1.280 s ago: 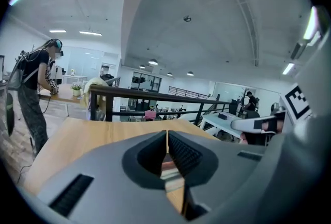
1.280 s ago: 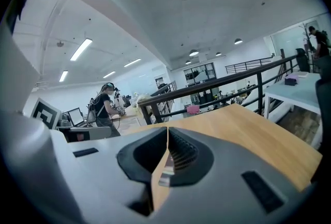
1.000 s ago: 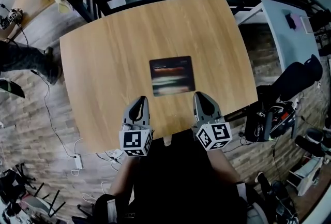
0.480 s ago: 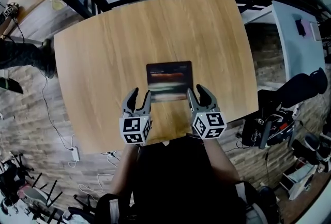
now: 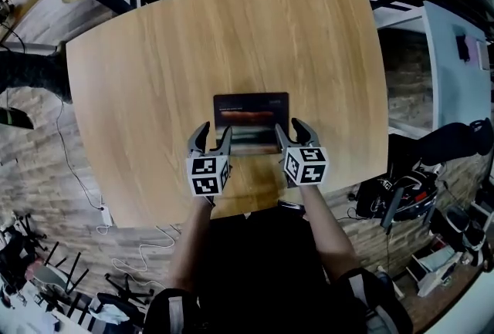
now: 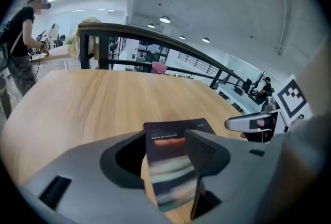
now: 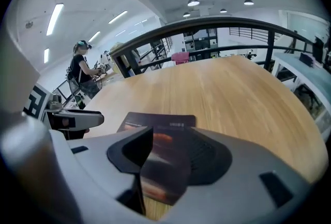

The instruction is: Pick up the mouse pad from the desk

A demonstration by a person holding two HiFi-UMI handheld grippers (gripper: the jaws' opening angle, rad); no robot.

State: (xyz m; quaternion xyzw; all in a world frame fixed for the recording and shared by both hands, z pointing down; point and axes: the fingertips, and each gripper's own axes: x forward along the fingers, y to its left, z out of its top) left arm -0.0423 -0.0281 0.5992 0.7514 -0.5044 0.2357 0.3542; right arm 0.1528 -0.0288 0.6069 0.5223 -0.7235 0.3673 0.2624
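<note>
Two grippers are opening, nothing pinched yet: left gripper (image 5: 214, 132) and right gripper (image 5: 289, 129) are spreading their jaws at the near corners of the mouse pad (image 5: 251, 113), which is lying flat mid-frame on the desk (image 5: 139, 55). Jaws skating over so thin an edge may be pushing it away

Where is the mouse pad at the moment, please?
In the head view the mouse pad lies flat on the desk toward its near edge, its near corners between the opening jaws of the left gripper and right gripper.
</note>
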